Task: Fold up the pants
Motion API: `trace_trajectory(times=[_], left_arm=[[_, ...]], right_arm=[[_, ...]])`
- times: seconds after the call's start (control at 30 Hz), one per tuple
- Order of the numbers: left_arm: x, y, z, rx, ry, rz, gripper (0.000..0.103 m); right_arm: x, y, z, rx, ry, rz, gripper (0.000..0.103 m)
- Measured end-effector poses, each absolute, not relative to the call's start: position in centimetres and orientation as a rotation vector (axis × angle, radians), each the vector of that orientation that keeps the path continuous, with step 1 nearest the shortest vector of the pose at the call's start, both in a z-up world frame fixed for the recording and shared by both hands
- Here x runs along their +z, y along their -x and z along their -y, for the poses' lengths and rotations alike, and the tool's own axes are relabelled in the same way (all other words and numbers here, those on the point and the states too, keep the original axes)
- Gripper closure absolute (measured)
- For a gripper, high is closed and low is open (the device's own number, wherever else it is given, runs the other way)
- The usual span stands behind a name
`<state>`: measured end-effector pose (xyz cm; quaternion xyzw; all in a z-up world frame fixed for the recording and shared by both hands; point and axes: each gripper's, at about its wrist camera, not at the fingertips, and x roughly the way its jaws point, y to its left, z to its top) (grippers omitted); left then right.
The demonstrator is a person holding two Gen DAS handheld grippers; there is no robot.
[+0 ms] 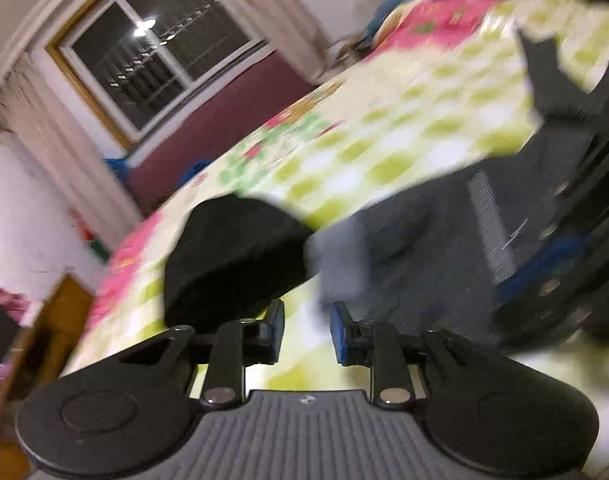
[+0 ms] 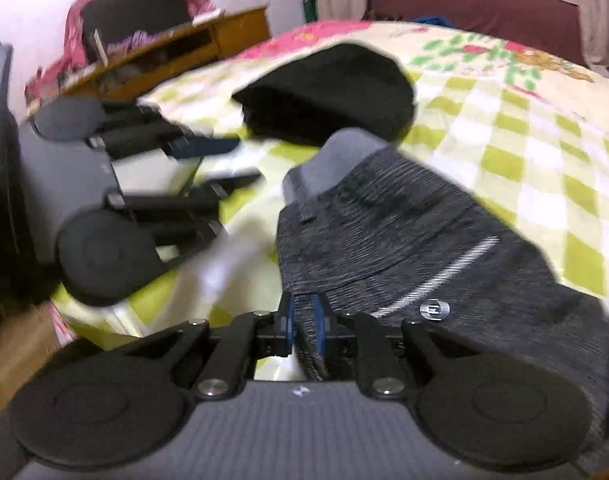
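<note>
Grey heathered pants (image 2: 404, 240) with a silver stripe lie on a bed with a green-checked sheet (image 2: 524, 152). My right gripper (image 2: 303, 322) is shut on the near edge of the pants. In the left wrist view the pants (image 1: 416, 232) are blurred, ahead and to the right. My left gripper (image 1: 307, 330) is open and empty just above the sheet (image 1: 384, 128), beside the pants. It also shows in the right wrist view (image 2: 240, 160), to the left of the pants, jaws apart. The right gripper's body shows in the left wrist view (image 1: 564, 200).
A folded black garment (image 2: 332, 92) lies on the bed beyond the pants; it also shows in the left wrist view (image 1: 232, 256). A wooden cabinet (image 2: 176, 52) stands left of the bed. A window (image 1: 156, 52) and maroon wall lie beyond.
</note>
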<state>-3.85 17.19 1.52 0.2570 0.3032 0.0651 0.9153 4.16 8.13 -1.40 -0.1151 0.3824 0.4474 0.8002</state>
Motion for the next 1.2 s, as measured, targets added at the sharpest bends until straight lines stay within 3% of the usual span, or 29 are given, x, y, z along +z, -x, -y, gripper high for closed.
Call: trace_trajectory(times=[0.1,0.23,0.27,0.57,1.03,1.1,1.13,1.2], left_arm=[[0.3,2.0,-14.7,0.049,-0.518,-0.654,0.058],[-1.5,0.3,-12.3,-0.059,-0.481,-0.734,0.058],[-1.3,0.5,-11.4,-0.086,-0.484,-0.726,0.058],[-1.1,-1.8,-4.7,-0.254,-0.462,-0.724,0.055],[-0.9,-6.1,-2.5,-0.243,-0.383,-0.765,0.055],[-0.9,-6.4,-2.3,-0.239,-0.394,-0.773,0.055],[-0.9,-6.5,-2.1,-0.237,-0.4,-0.777,0.055],[-0.9,-6.5,-2.0,-0.234,-0.413,-0.783,0.055]], right_arm=[[0.7,-4.9,-3.8,0.867,0.187,-0.794,0.088],[2.8,-8.5,4.5,0.643,0.095,-0.782,0.058],[3.0,-9.8,6.5,0.565,0.091,-0.771,0.057],[1.0,-23.7,22.4,0.133,-0.332,-0.759,0.055],[-3.3,-38.7,26.5,-0.044,-0.314,-0.732,0.055],[-3.7,-39.6,26.4,-0.033,-0.32,-0.743,0.077],[-3.7,-39.9,26.1,-0.019,-0.313,-0.753,0.1],[-3.0,-40.1,26.0,0.011,-0.33,-0.76,0.099]])
